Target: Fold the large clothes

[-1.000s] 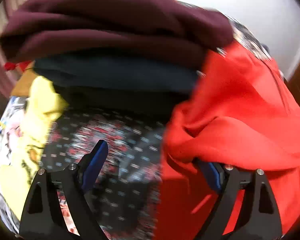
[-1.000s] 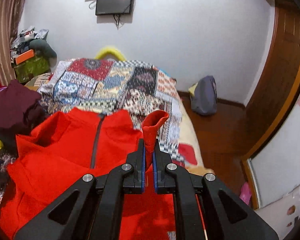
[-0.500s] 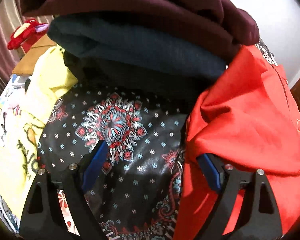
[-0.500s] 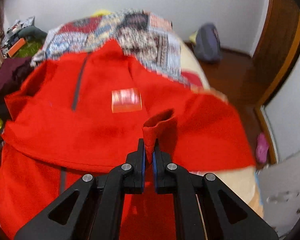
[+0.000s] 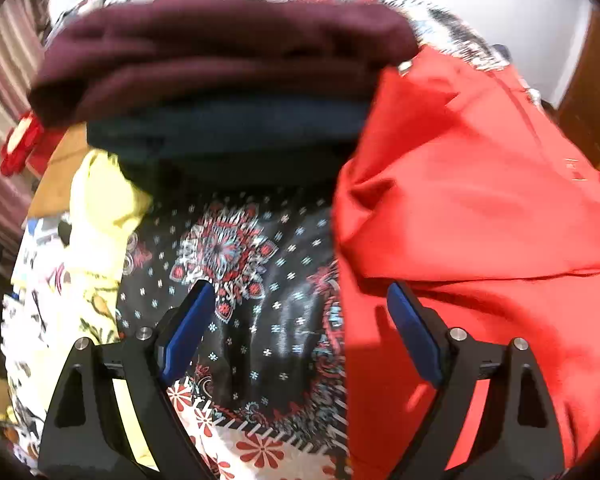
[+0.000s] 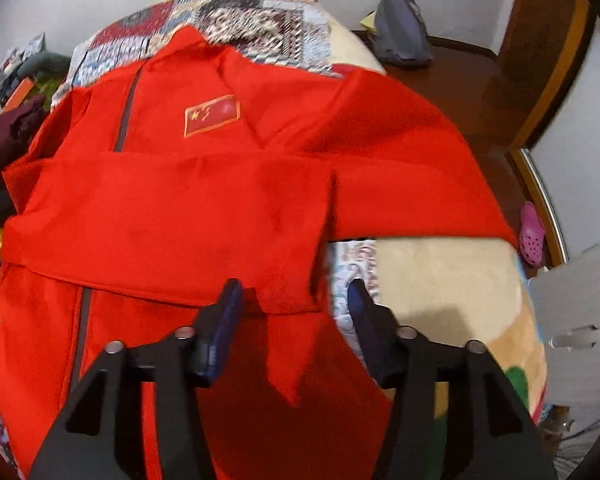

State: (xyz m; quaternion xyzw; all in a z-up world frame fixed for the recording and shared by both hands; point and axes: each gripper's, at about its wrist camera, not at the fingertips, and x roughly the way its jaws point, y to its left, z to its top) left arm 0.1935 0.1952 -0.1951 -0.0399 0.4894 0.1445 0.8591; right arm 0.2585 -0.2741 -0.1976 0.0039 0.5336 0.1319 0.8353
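While both grippers are spread wide with nothing between the pads, the red jacket (image 6: 204, 208) is lying loose on the bed, so whatever comes next starts with a fresh grab. Nearest first: the right gripper (image 6: 294, 312) hovers right over the cuff end of the folded sleeve (image 6: 288, 288) — that cuff sits between its two open fingers, not pinched. From there the sleeve runs crosswise over the jacket's body, off to the left of that view, with its long axis roughly square to the zipper (image 6: 126, 116). Further out is the flag patch (image 6: 212, 116), then the collar end pointing away toward the patchwork bedspread (image 6: 236, 12).

The left gripper (image 5: 296, 320) is over the dark patterned cloth (image 5: 236, 264), and the jacket's edge lies just to its right, under its right-hand finger — touching or not, I can't tell. Behind that, a stack of folded clothes (image 5: 220, 80) butts up against the jacket's side.

My guess: the right gripper is nearer to anything worth grabbing, and the other sleeve, spread toward the bed's far right edge, looks like the next fold.
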